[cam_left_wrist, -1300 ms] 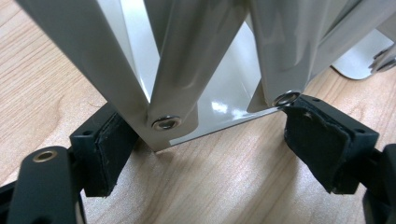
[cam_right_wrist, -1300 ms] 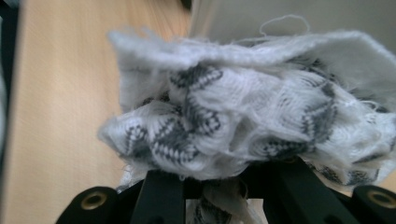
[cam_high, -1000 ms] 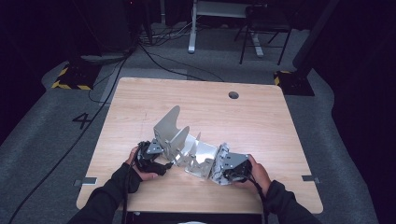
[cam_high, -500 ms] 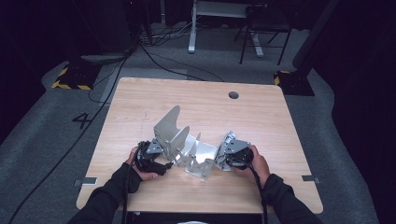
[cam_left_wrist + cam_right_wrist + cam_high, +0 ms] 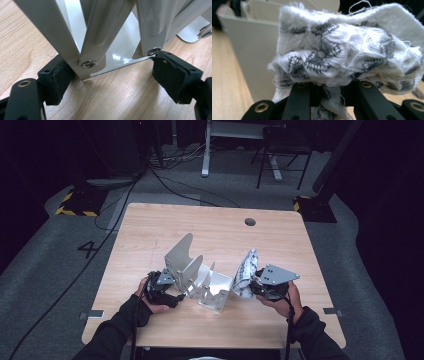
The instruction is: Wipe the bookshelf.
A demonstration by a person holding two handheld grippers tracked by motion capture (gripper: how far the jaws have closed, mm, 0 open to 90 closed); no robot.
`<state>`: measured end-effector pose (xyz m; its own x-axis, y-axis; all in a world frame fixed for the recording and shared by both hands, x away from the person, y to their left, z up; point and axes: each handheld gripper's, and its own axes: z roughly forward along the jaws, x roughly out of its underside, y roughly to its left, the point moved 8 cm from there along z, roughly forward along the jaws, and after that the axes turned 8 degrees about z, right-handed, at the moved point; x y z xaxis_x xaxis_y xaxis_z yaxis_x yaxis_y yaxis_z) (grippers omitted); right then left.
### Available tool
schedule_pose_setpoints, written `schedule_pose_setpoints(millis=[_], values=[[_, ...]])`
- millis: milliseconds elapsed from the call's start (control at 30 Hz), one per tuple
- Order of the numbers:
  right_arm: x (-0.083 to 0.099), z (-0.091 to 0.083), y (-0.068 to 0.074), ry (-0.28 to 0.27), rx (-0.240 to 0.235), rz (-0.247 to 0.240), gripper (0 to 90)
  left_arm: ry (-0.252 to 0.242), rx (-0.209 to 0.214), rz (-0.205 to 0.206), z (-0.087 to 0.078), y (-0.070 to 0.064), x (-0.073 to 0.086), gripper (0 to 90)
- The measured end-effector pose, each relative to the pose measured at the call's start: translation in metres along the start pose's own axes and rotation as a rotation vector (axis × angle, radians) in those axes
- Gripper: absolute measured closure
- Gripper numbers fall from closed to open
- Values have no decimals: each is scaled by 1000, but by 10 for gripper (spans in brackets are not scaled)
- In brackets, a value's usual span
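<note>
1. While gripping a bunched white-and-grey cloth (image 5: 344, 60), right gripper (image 5: 256, 287) hovers near right, just beside the metal rack (image 5: 200, 275).
2. Left gripper (image 5: 110, 75), jaws spread around the rack's near foot, steadying it.
3. Next, probably: carry the cloth left, farther in, onto the rack.

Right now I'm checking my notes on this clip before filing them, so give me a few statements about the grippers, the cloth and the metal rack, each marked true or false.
1. The right gripper is shut on the patterned cloth. True.
2. The cloth lies flat on the table. False: it is bunched and held up beside the metal rack.
3. The left gripper has its jaws either side of the rack's base. True.
4. The rack lies at the far edge, by the round hole. False: it stands near the person's side.
</note>
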<state>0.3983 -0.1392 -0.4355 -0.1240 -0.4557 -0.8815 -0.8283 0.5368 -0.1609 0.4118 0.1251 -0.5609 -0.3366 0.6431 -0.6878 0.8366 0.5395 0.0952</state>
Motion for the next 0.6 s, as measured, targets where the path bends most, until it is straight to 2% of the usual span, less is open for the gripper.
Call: schedule_pose_setpoints(millis=[67,133,200,267,300,367,433,600], values=[[-2,-2,4,0,-17,-7,740,0,0,0,0,0,0,183],[0,-1,12,27,-70,-27,738,0,0,0,0,0,0,183],[1,-1,21,40,-99,-61,738,1,0,-1,0,0,0,183],[5,0,30,63,-138,-65,736,1,0,-1,0,0,0,183],[10,2,36,82,-162,-78,737,1,1,-2,0,0,0,183],[20,8,41,121,-180,-87,736,1,1,-2,0,0,0,183],[36,17,45,172,-200,-73,736,2,0,-1,0,0,0,182],[76,44,46,305,-209,-57,735,2,0,-2,0,0,0,182]])
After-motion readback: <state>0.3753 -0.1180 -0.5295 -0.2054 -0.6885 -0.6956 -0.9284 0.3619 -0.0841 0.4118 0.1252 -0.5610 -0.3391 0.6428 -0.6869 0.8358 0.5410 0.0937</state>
